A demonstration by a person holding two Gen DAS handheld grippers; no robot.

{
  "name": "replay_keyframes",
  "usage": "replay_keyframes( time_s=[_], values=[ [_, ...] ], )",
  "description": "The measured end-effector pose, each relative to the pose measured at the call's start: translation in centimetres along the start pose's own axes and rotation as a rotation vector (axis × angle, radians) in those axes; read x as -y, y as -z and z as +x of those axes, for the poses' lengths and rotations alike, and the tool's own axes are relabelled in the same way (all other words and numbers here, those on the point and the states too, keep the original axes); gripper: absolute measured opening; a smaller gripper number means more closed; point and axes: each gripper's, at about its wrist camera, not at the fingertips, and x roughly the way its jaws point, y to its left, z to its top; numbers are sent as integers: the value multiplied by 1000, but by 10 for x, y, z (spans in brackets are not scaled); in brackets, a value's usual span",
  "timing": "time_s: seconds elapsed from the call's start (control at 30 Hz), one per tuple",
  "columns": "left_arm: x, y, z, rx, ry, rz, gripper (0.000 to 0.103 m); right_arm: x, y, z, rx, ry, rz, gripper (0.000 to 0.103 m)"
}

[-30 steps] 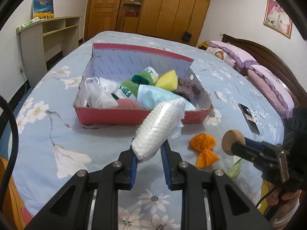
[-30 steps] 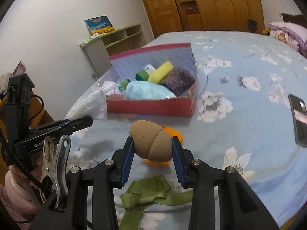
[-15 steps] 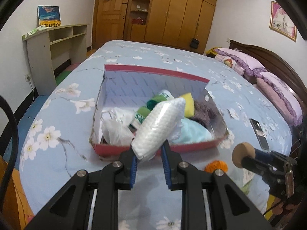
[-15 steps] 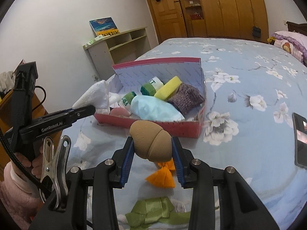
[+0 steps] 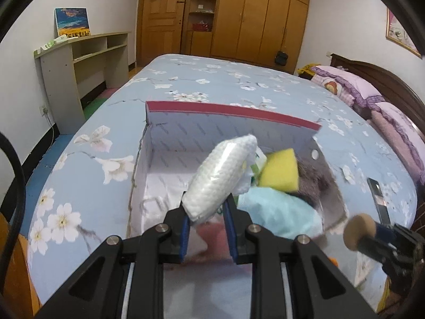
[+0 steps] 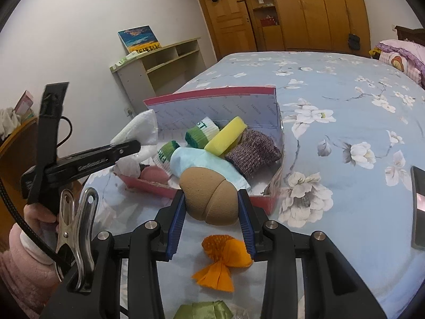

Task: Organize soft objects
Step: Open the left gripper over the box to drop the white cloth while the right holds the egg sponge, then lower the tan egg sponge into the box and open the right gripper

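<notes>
My left gripper (image 5: 205, 214) is shut on a white wrapped cloth roll (image 5: 220, 178), held over the near left part of the red box (image 5: 228, 110); the roll also shows in the right wrist view (image 6: 138, 131). My right gripper (image 6: 211, 207) is shut on a tan makeup sponge (image 6: 208, 196), held above the bed just before the box's near wall (image 6: 263, 199). The box holds a yellow sponge (image 6: 225, 135), a light blue cloth (image 6: 196, 160), a purple knit piece (image 6: 252, 152) and green-white socks (image 6: 203, 131). An orange cloth flower (image 6: 224, 257) lies below the right gripper.
The box sits on a blue floral bedspread (image 5: 212, 79). A green ribbon (image 6: 204, 309) lies near the bed's front edge. A phone (image 6: 418, 207) lies at the right. A shelf unit (image 5: 79, 58) stands left of the bed, pillows (image 5: 353, 87) at the right.
Both grippers moved forward toward the box. The left gripper with the white roll is now over the box's interior. The right gripper with the tan sponge is closer to the box's near wall.
</notes>
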Motion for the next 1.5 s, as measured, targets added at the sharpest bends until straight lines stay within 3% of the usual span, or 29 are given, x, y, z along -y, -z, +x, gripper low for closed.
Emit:
replay_keyframes(
  time_s=[0.3,0.57,0.67,0.73,0.87,1.5],
  values=[
    [-1,-17,32,21,-63,13,24,11,-5,4,-5,29,12,39],
    [-13,-17,58,-29,-86,-9,27,15,-15,9,-1,42,11,39],
    [-15,-14,62,-37,-106,-18,39,17,-18,13,-2,42,15,39],
    [-16,-11,63,-34,-113,-26,45,17,-21,17,-4,41,16,39],
    [-18,-8,62,-28,-107,-43,49,18,-25,24,-6,40,14,40],
    [-12,-5,44,9,-68,-52,50,24,-78,66,49,118,-23,40]
  ],
)
